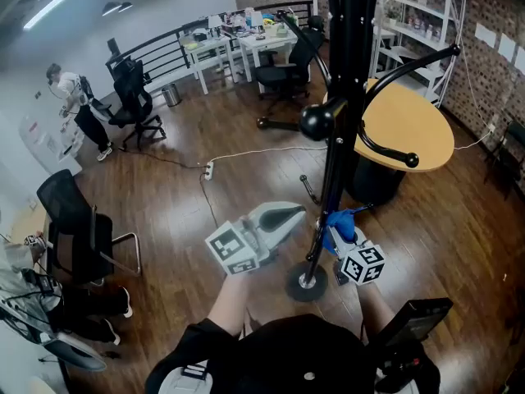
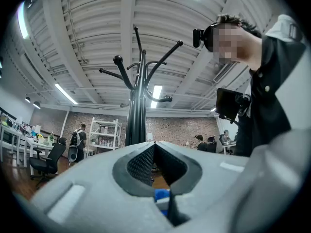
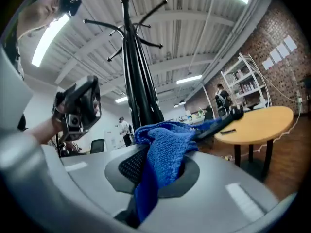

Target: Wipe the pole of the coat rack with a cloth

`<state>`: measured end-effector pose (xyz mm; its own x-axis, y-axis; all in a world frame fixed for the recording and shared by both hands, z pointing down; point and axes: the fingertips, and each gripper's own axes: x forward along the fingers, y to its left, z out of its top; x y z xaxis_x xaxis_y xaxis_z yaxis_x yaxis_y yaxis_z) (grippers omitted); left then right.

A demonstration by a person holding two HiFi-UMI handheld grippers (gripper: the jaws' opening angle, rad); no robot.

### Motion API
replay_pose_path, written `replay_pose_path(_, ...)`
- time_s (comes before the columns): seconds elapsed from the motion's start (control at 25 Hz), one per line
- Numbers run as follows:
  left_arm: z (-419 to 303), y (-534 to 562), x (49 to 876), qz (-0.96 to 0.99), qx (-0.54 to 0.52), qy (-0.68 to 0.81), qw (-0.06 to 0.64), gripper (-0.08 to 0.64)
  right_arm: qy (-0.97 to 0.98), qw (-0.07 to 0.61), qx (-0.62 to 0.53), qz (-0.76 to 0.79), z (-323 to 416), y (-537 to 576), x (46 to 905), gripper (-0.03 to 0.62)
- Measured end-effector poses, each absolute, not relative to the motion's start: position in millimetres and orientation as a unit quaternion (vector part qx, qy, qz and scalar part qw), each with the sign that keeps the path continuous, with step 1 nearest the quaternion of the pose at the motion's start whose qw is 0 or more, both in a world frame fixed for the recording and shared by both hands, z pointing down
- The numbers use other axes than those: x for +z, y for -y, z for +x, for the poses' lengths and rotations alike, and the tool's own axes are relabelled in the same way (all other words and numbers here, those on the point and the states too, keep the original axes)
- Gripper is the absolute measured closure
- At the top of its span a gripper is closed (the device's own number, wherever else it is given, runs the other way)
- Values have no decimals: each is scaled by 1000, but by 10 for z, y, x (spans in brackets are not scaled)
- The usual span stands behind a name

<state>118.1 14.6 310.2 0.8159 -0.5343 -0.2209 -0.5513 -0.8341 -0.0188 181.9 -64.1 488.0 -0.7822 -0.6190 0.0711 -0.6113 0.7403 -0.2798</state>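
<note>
Cloth (image 3: pixel 163 152), a blue, thick, nubbly knit, is clamped in the right gripper (image 3: pixel 150 169). It bunches over the dark ridged pads and one tail hangs down between the smooth grey jaws, which are pressed onto it. In the head view this cloth (image 1: pixel 338 222) sits against the low part of the coat rack's pole (image 1: pixel 336 154), just above the round, flat, dark base (image 1: pixel 306 283). The right gripper's marker cube (image 1: pixel 363 263) is beside that base.

The left gripper (image 1: pixel 299 213) is on the other side of the pole, just beside it, with floor showing between them. Its own view shows the jaws meeting at their tips, with nothing held. The dark meshed pads (image 2: pixel 141 164) form a narrow wedge-shaped gap behind the tips, and a scrap of blue shows through it.

The pole is black, smooth and glossy, made of slim rods bundled together. They fan out higher up into curved hooks (image 1: pixel 316 121) with ball ends.

Both stand on a floor (image 1: pixel 205 203) of brown wooden planks. Behind the rack is a round table (image 1: pixel 410 121) with a light wood top on a dark foot. Farther off, white open shelves (image 1: pixel 426 15) stand against a brick wall (image 1: pixel 492 6); the things on them are too small to make out.
</note>
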Motion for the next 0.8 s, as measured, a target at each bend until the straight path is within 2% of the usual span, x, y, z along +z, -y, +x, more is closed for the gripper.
replay_pose_path(0.08,1195,-155,3102,-953,104,-283,41,563,-927,-12,-175,-331,1812,635,5138,551)
replay_pose_path(0.16,1205,-171,3103,-953,102,-281,41,563,-927,-8,-171,-333,1822,619,5081,551)
replay_pose_path(0.48,1129,-198,3120,-951,105,-287,44,563,-932,147,-31,-331,1847,613,2990,552)
replay_pose_path(0.68,1103,-228,3090,-951,107,-287,46,563,-934,193,46,-297,1778,513,1839,552)
replay_pose_path(0.8,1120,-224,3074,-951,106,-288,47,563,-930,198,73,-301,1798,516,1707,552)
